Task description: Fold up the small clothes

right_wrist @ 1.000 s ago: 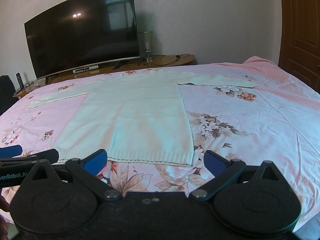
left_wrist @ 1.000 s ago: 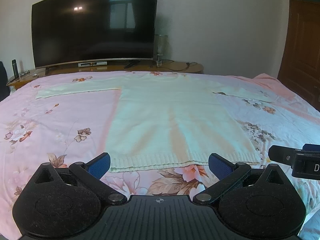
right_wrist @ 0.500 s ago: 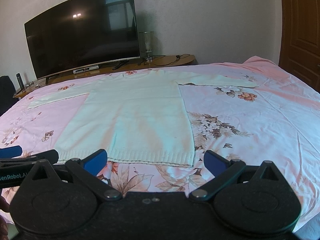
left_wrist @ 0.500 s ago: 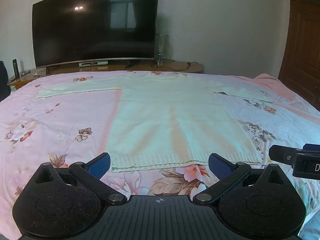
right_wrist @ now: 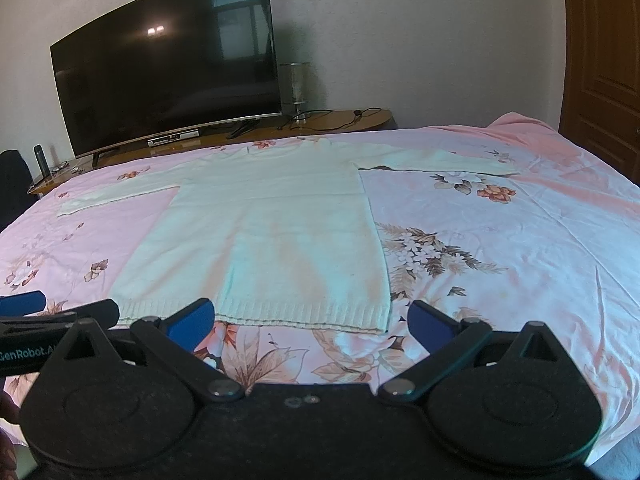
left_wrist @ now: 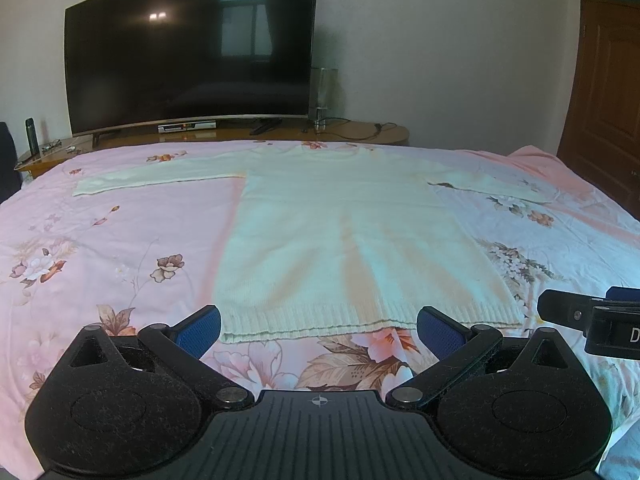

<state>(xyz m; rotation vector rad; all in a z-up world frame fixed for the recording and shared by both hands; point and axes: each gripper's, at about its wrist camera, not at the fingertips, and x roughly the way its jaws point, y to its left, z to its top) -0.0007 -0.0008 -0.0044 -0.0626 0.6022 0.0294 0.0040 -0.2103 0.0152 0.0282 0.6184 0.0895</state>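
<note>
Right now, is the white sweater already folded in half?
No, the sweater lies flat on the bedspread with both sleeves spread out sideways.

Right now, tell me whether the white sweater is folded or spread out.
Spread out. The white sweater lies flat on the floral bedsheet, both sleeves stretched sideways, hem straight, no fold in it.

We see open bed (left_wrist: 120,240) on the left and right of the flat sweater (left_wrist: 344,240), so a claw could pass there. At the far edge, the television (left_wrist: 188,48) and lamp (left_wrist: 324,96) block the way.
</note>
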